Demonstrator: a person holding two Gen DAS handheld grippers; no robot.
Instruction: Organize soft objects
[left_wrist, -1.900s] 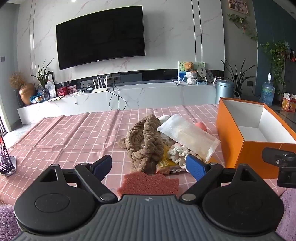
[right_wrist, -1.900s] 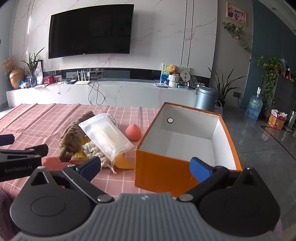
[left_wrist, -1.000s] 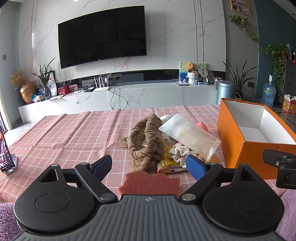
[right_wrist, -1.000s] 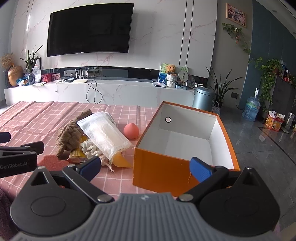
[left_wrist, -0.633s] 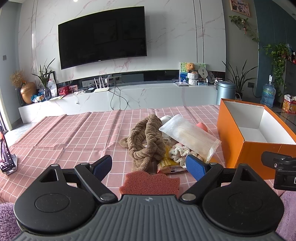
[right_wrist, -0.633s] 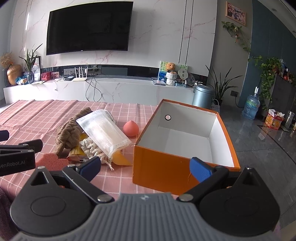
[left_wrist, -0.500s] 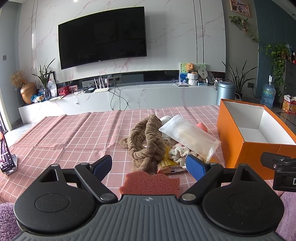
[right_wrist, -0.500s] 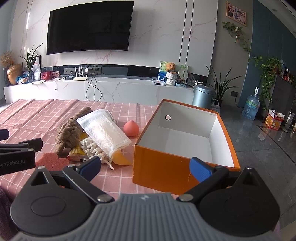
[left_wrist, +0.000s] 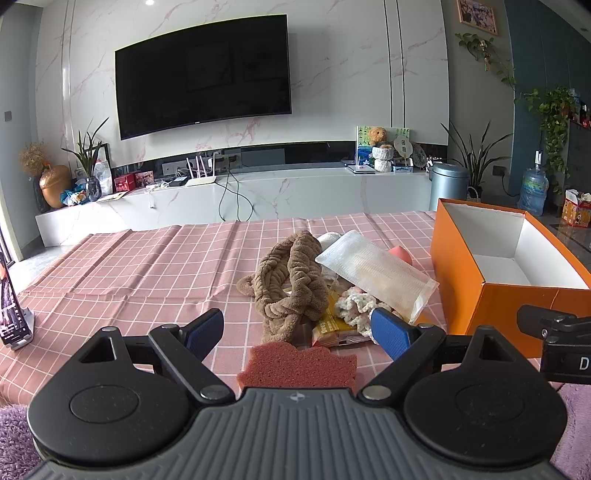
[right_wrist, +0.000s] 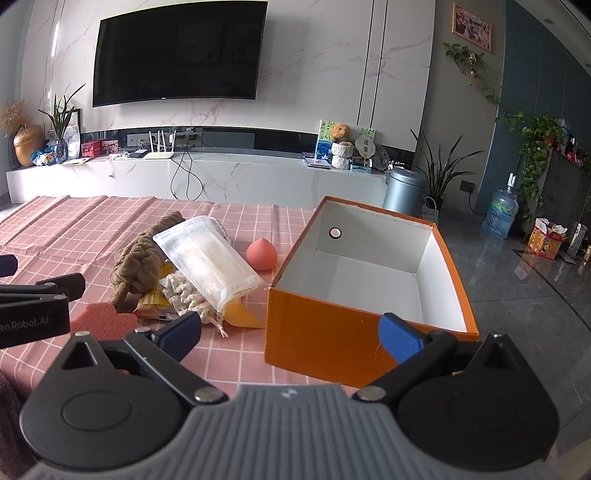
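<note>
A pile of soft things lies on the pink checked tablecloth (left_wrist: 147, 266): a brown braided headband (left_wrist: 288, 280), a clear mesh pouch (left_wrist: 376, 273), a cream crochet piece (left_wrist: 354, 306), a yellow packet (left_wrist: 328, 328), a pink peach-shaped ball (right_wrist: 261, 256) and a red sponge (left_wrist: 301, 365). An empty orange box (right_wrist: 369, 280) stands right of the pile. My left gripper (left_wrist: 297, 332) is open and empty, just short of the sponge. My right gripper (right_wrist: 288, 332) is open and empty in front of the box's near wall.
A phone on a stand (left_wrist: 11, 314) sits at the table's left edge. A purple rug (left_wrist: 14, 443) shows below the table. Beyond the table are a white TV cabinet (left_wrist: 258, 192), a wall TV, a bin (right_wrist: 404, 192) and plants.
The right gripper has shifted slightly, so the box and pile sit a little lower and closer in its view. The left gripper has barely moved. Both stay open.
</note>
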